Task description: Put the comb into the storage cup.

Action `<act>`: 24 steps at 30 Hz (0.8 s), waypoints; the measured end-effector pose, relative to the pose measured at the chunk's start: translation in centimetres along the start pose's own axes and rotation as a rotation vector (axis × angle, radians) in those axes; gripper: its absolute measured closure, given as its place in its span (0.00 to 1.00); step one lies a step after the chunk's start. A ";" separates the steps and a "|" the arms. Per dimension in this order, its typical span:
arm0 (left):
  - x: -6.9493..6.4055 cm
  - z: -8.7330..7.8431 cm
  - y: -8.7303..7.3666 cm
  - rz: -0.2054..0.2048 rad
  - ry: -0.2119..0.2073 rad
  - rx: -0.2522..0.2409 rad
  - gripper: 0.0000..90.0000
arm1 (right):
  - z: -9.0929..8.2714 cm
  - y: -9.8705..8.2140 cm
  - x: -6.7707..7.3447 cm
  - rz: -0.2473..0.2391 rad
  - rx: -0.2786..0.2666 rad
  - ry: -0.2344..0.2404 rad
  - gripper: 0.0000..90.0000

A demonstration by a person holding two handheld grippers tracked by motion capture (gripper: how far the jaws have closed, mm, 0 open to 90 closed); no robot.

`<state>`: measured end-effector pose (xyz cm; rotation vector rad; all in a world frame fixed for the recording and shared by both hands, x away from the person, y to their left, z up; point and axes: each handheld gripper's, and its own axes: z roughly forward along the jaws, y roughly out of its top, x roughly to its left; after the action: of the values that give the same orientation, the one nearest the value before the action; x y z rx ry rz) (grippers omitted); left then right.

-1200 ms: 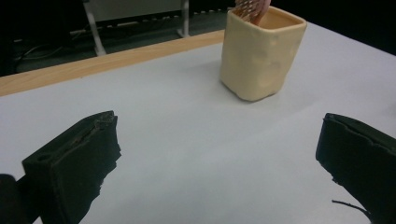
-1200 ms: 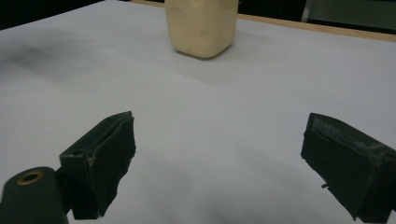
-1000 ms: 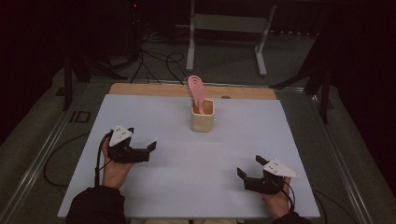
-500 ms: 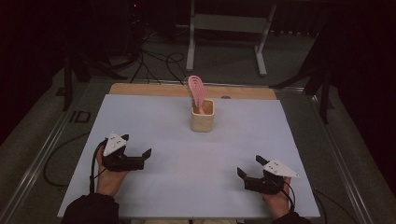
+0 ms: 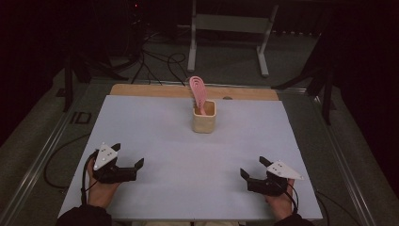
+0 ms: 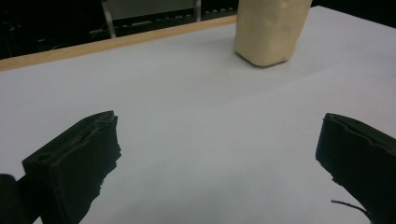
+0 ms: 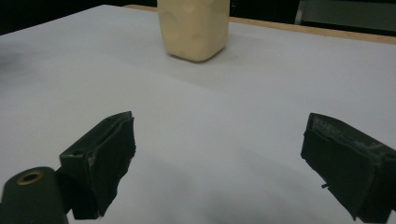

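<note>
My desk [image 5: 141,132] is almost bare under its white sheet, so I have open room on every side of the cream cup [image 5: 204,117], which stands toward the far edge, just short of the wooden strip [image 5: 141,90] beyond it. The pink slotted spatula [image 5: 197,90] stands head-up inside the cup, leaning a little. I judge the work as either finished or not begun: nothing is in my grip. My left gripper [image 5: 128,165] rests well short of the cup to its near left, jaws spread and empty; my right gripper [image 5: 252,171] mirrors it to the near right, jaws likewise spread, both close to the near edge.
</note>
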<state>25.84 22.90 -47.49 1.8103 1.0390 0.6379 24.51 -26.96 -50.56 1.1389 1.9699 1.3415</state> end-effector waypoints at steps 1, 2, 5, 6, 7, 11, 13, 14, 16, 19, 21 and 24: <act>0.0 -0.4 -0.4 0.002 0.002 -0.003 0.00 | 0.0 0.0 0.0 -0.002 -0.001 -0.001 0.10; 0.0 -0.4 -0.4 0.002 0.002 -0.003 0.00 | -0.1 0.0 0.0 -0.003 -0.002 -0.001 0.10; 0.0 -1.1 -1.1 0.002 0.006 -0.008 0.00 | -0.1 0.1 0.0 -0.004 -0.005 -0.002 0.10; 0.0 -1.1 -1.1 0.002 0.006 -0.008 0.00 | -0.1 0.1 -0.1 -0.003 -0.007 -0.002 0.10; -0.1 -1.4 -1.6 0.001 0.008 -0.013 0.00 | -0.1 0.1 -0.1 -0.004 -0.007 -0.003 0.10; -0.2 -1.8 -2.4 0.005 0.015 -0.009 0.00 | -0.2 0.2 -0.3 -0.007 -0.011 -0.006 0.10; -0.2 -2.1 -2.7 0.008 0.019 -0.005 0.00 | -0.4 0.3 -0.5 -0.001 -0.020 -0.012 0.10; -0.2 -2.3 -3.0 0.003 0.025 -0.010 0.00 | -0.5 0.3 -0.6 0.000 -0.021 -0.015 0.10; -0.1 -2.4 -3.2 -0.002 0.028 -0.012 0.00 | -0.6 0.3 -0.8 -0.002 -0.024 -0.016 0.10; 0.1 -2.6 -3.4 -0.004 0.047 -0.013 0.00 | -0.7 0.3 -0.9 0.000 -0.024 -0.018 0.10; 0.1 -2.7 -3.5 -0.008 0.050 -0.017 0.00 | -0.8 0.3 -1.0 -0.004 -0.023 -0.017 0.10; 0.4 -2.8 -3.8 -0.009 0.068 -0.027 0.00 | -0.9 0.3 -1.2 0.000 -0.024 -0.021 0.10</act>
<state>22.43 25.36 -49.67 1.7706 1.0784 0.7094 24.53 -28.40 -49.99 1.1369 1.9337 1.3446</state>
